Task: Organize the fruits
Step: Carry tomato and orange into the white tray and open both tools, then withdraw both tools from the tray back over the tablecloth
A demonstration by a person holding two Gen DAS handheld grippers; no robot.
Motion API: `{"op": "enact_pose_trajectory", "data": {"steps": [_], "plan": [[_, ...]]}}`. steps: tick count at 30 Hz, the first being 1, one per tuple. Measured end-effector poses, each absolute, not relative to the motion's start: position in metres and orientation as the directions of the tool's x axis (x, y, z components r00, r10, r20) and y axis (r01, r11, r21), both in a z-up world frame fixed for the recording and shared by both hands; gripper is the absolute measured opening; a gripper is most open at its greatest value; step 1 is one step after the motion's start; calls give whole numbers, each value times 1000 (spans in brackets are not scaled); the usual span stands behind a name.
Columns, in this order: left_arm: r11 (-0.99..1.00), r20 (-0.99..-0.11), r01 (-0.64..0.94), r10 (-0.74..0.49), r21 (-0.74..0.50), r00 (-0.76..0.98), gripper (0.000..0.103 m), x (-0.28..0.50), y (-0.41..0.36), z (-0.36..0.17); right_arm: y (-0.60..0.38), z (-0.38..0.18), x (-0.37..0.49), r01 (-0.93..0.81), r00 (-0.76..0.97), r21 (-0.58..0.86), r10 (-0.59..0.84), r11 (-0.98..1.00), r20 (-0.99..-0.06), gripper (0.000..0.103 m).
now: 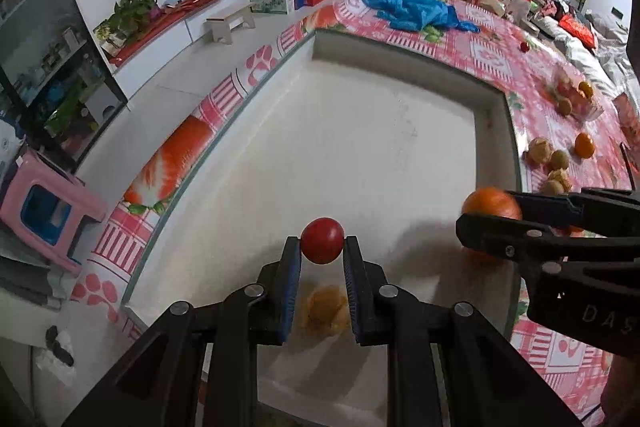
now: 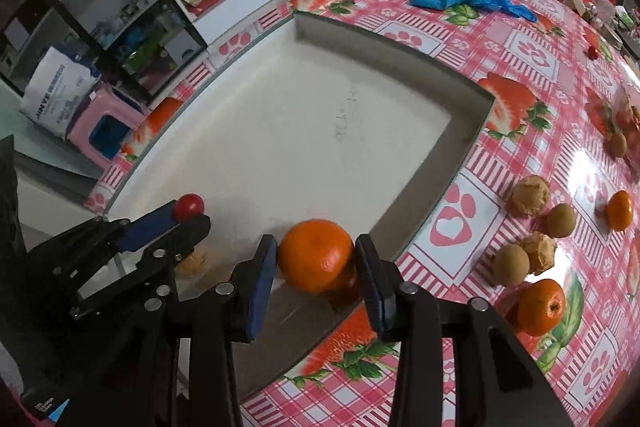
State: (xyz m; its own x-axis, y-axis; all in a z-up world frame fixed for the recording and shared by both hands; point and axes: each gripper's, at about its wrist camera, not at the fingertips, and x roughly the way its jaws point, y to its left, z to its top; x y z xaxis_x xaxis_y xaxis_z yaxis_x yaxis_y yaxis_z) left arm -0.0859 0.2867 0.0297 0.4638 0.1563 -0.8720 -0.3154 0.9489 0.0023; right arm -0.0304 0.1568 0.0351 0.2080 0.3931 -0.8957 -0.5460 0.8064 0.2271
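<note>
white tray [image 1: 360, 131]: sorting bin set on the table; left gripper [image 1: 322, 259] pinches a small red tomato [image 1: 322, 240] over its near end, right gripper [image 2: 316, 279] clamps an orange [image 2: 315, 254] at the near rim, both apparently for drop-off; unsorted fruit [image 2: 536, 227] waits on the tablecloth [image 2: 500, 39] nearby

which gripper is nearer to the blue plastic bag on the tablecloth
Neither clearly. The left gripper, shut on a small red fruit, and the right gripper, holding an orange, both hang over the white tray's near end, the blue plastic bag beyond its far side.
</note>
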Motion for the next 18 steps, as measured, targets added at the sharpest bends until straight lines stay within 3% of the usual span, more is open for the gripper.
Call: {"op": "enact_pose_trajectory", "data": {"steps": [3, 5, 6, 7, 9, 18], "plan": [[949, -877, -315, 167, 19, 450, 23, -86, 283, 27, 160, 37, -32, -555, 203, 228, 396, 800, -895, 51], [949, -882, -316, 162, 16, 443, 24, -87, 283, 26, 161, 39, -33, -558, 206, 230, 402, 797, -892, 70], [949, -884, -315, 156, 11, 440, 36, -87, 283, 26, 161, 42, -34, -562, 214, 224, 401, 796, -891, 72], [949, -885, -315, 154, 8, 440, 70, -87, 283, 26, 162, 44, -36, -569, 220, 217, 401, 793, -889, 75], [941, -857, -337, 192, 23, 478, 97, -93, 281, 34, 162, 48, -39, -576, 226, 212, 403, 789, -887, 78], [947, -845, -320, 189, 22, 500, 97, -96, 273, 50, 141, 70, -39, -532, 237, 285, 463, 797, -854, 91]]}}
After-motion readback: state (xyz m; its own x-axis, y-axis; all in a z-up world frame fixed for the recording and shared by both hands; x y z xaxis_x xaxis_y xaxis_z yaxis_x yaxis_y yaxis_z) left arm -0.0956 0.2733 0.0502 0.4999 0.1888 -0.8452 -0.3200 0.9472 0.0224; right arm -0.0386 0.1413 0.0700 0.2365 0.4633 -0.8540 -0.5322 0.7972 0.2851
